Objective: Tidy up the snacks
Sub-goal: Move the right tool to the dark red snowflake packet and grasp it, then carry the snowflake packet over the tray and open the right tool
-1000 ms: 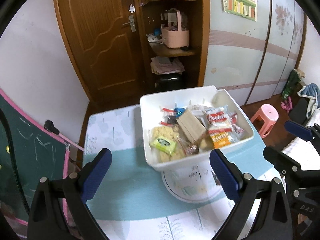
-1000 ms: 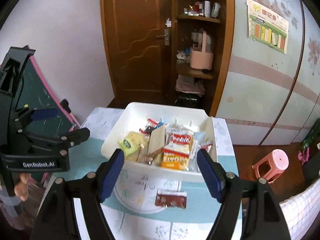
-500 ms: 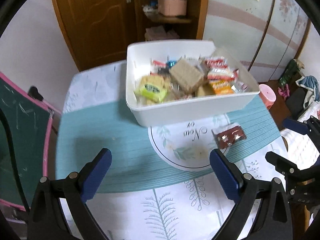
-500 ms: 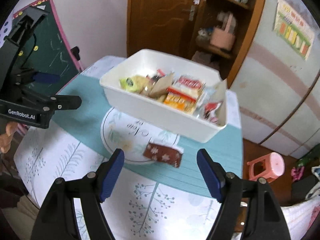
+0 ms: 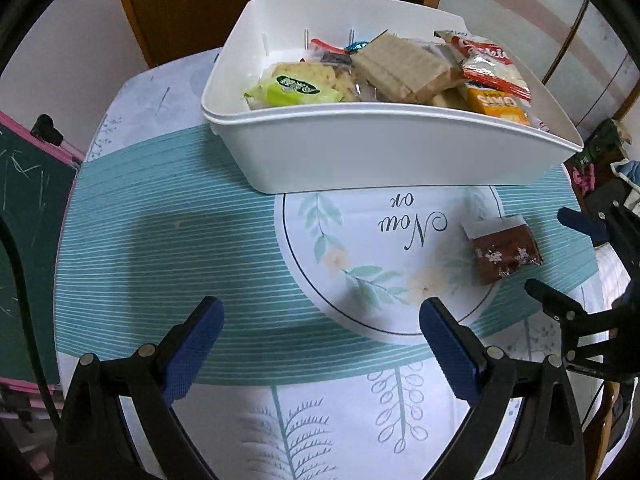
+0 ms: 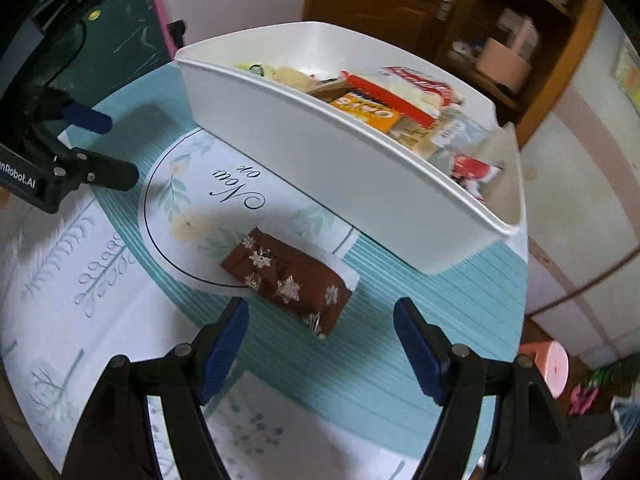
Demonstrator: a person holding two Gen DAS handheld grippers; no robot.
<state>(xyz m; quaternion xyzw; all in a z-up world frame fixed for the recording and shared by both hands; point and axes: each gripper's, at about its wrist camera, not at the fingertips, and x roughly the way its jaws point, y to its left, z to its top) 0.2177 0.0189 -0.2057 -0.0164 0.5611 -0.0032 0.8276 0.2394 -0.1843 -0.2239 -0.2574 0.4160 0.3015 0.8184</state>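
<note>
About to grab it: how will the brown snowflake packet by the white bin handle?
The brown snowflake packet looks like a soft, filled wrapper, probably light and slightly squashy. Lying flat on the tablecloth, it shouldn't roll, but its glossy film may slip.

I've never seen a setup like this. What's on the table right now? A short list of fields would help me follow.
Surface: round table with a teal striped cloth
Container: white plastic bin, full of wrapped snacks
Loose item: brown snowflake-print snack packet, lying on the cloth in front of the bin
Left gripper: open, holding nothing
Right gripper: open, just short of the brown packet, not touching it
</note>
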